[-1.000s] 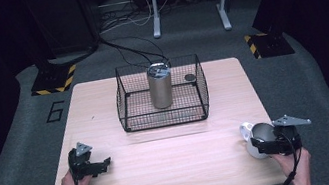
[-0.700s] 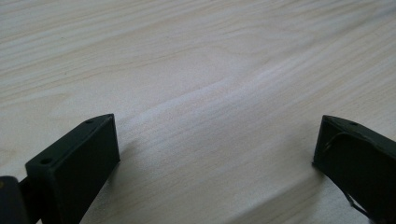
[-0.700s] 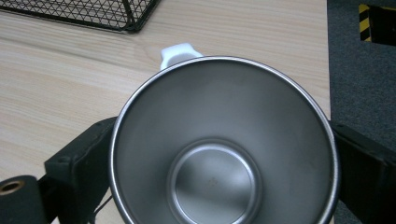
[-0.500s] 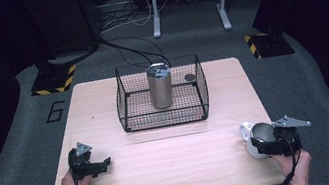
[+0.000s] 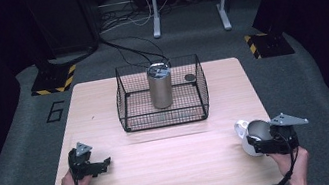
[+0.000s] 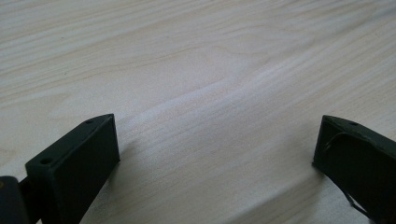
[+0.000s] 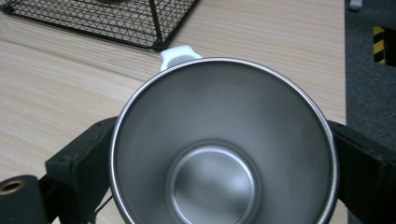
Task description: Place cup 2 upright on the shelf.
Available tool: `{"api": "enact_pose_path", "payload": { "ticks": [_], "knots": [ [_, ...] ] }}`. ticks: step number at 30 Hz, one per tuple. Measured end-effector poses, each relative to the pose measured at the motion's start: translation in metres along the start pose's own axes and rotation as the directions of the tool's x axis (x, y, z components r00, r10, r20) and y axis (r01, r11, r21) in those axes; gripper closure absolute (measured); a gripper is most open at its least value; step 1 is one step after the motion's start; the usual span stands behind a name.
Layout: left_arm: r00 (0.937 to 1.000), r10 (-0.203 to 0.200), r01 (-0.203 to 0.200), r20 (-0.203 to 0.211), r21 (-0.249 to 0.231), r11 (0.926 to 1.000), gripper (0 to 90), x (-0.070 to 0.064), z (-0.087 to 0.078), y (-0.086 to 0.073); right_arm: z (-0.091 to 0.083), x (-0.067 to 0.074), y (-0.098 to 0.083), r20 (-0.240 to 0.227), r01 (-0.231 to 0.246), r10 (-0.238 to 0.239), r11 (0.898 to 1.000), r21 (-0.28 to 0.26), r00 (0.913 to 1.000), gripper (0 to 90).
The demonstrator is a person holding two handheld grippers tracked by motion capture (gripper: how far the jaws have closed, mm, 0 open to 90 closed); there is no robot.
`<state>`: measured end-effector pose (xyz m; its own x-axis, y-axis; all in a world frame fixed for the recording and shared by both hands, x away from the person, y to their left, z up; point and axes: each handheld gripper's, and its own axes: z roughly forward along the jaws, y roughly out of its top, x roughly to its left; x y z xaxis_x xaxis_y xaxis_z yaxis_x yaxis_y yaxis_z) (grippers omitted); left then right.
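Across the pale wooden tabletop (image 5: 173,157), a black wire basket (image 5: 165,117) sits toward the far edge, holding an upright metal canister (image 5: 160,85). Near the right front corner, the right hand-held gripper (image 5: 262,141) is clamped around a steel cup (image 7: 224,154) with a white handle. The left hand-held gripper (image 6: 215,158) rests front-left, jaws apart over bare wood.

A black wire basket (image 5: 165,117) stands on the far middle of the pale wooden table (image 5: 163,158), with a tall metal canister (image 5: 160,85) upright inside it. A small dark round object (image 5: 190,77) lies in the basket's far right corner, apart from the canister. Beyond the table, cables (image 5: 133,52) trail over grey floor between two yellow-and-black striped stand bases (image 5: 54,79).
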<state>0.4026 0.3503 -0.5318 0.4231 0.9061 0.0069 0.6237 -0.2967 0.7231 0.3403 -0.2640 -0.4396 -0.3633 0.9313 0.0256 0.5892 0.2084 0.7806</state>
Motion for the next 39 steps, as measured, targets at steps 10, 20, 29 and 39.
{"api": "enact_pose_path", "payload": {
  "ticks": [10, 20, 29, 39],
  "knots": [
    [1.0, 0.003, -0.003, 0.0, 0.002, 1.0, 0.0, 0.0, 0.0, 0.0, 0.004, 0.014, 0.015, -0.049, 0.053, -0.053, 0.999, -0.001, 0.9974, 5.6],
    [1.0, 0.003, -0.003, 0.001, 0.003, 1.0, 0.0, 0.0, 0.0, 0.0, 0.008, 0.025, 0.029, -0.097, 0.077, -0.078, 0.997, -0.015, 0.9922, 5.7],
    [1.0, 0.003, -0.003, 0.001, 0.002, 1.0, 0.0, 0.0, 0.0, 0.0, 0.012, 0.035, 0.044, -0.131, 0.116, -0.12, 0.993, -0.033, 0.9842, 5.7],
    [1.0, 0.003, -0.003, 0.001, 0.002, 1.0, 0.0, 0.0, 0.0, 0.0, 0.017, 0.049, 0.065, -0.185, 0.164, -0.168, 0.986, -0.038, 0.9682, 5.7]
  ]
}}
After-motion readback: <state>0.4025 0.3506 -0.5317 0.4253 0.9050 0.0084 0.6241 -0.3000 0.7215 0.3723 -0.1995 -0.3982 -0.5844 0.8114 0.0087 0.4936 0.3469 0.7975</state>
